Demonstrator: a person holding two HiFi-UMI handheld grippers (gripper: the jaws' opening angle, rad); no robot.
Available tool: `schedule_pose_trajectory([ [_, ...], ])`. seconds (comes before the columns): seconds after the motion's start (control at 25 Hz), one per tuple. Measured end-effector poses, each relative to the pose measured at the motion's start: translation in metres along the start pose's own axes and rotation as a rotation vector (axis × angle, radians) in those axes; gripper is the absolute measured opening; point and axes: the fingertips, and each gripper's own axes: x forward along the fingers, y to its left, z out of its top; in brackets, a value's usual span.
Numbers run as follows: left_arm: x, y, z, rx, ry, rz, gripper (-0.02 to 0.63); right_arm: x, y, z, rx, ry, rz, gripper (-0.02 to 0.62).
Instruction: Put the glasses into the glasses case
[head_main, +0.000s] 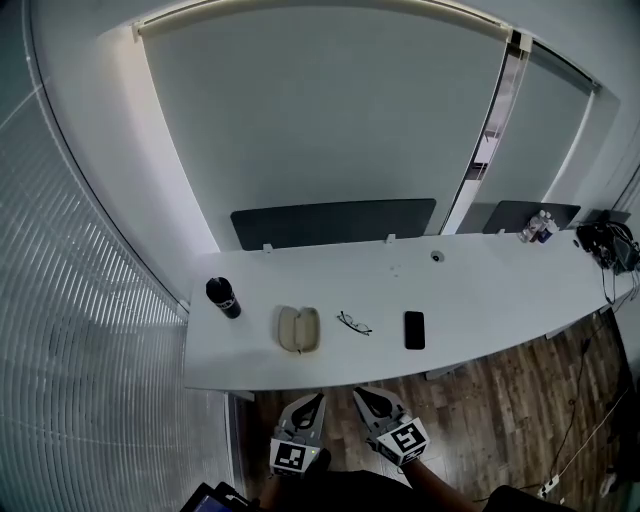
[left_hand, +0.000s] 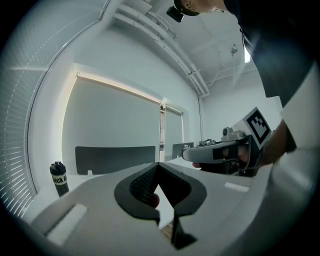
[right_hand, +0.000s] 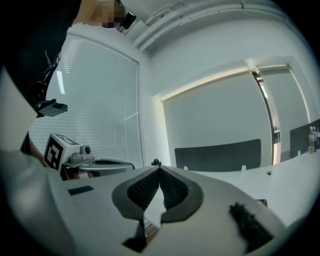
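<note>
Right gripper (head_main: 363, 395) closed, oval case (head_main: 298, 328), wiry glasses (head_main: 354, 323)

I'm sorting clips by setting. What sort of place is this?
Most likely an office or meeting room: a long white desk runs along a wall of lowered roller blinds, dark divider panels stand at its back edge, and the floor is wood-look planks.
</note>
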Motion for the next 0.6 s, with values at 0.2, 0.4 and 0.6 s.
schedule_pose_trajectory([
  [0.2,-0.003,0.066,0.007,-0.025,-0.012,0.027,0.006,0.057,0.009,0.003,-0.005,0.037,0.007,0.008],
  [0.4,-0.002,0.119,0.005,-0.007,0.007,0.023,0.006,0.105,0.017,0.015,-0.014,0.028,0.015,0.008],
  [0.6,0.01,0.141,-0.001,-0.008,0.015,0.038,0.006,0.117,0.017,0.017,-0.032,0.013,0.038,0.008],
])
